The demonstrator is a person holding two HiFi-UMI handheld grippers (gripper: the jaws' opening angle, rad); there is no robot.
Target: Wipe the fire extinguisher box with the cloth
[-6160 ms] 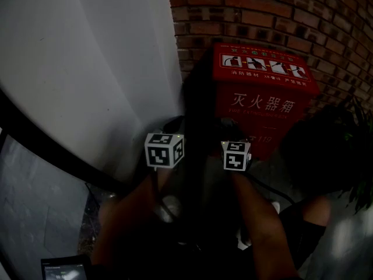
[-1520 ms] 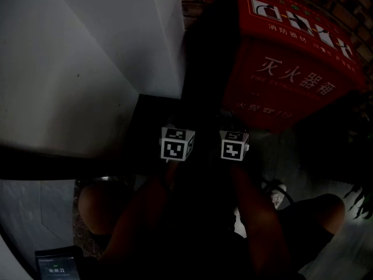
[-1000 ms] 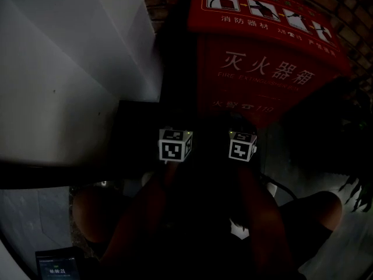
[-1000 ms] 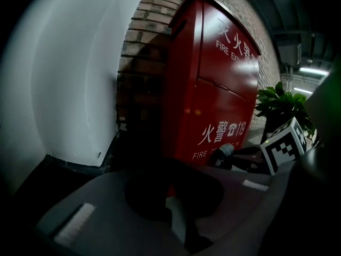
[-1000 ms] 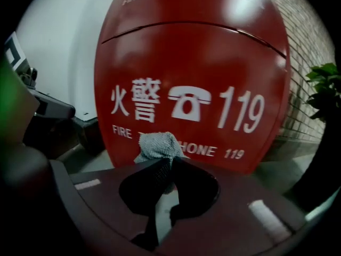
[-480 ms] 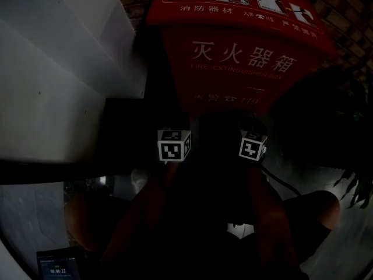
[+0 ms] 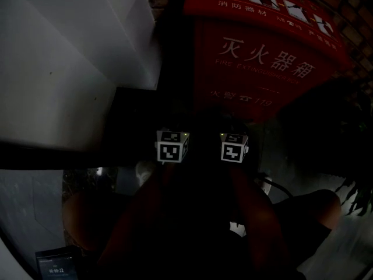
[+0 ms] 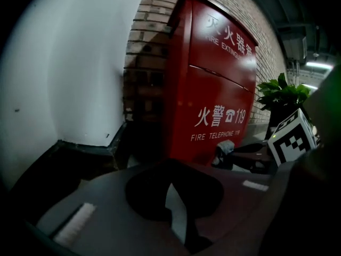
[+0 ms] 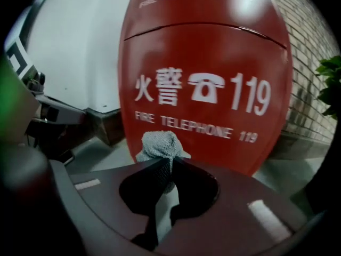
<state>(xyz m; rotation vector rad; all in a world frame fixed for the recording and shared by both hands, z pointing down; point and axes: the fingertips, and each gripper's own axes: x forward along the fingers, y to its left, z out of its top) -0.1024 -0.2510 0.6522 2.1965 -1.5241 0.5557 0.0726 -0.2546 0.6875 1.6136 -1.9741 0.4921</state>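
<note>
Jaws closed tight on a bunched wad of grey woven-mesh cloth [image 9: 160,143]: that is my right claw [image 9: 169,161], and the wad bulges out just past the tips. My left claw [image 8: 171,167] has its jaws drawn together on nothing and hangs beside the right one, low down, its camera looking along the same target.

Straight ahead of the cloth stands the tall red metal fire extinguisher box with white lettering [image 9: 208,63]. The wad is level with the lower front panel, just under the white telephone line. It looks very near the red face, but I cannot tell whether it is touching. A white plastered wall [image 8: 69,73] runs off to the left of the box, a red-brown brick wall [image 8: 149,47] rises behind it, and a green leafy potted plant [image 8: 282,95] stands to its right.

I judge the wiping is about to start or is in its low strokes. Next I should press the cloth flat against the panel and sweep across, keeping my grip firm.
</note>
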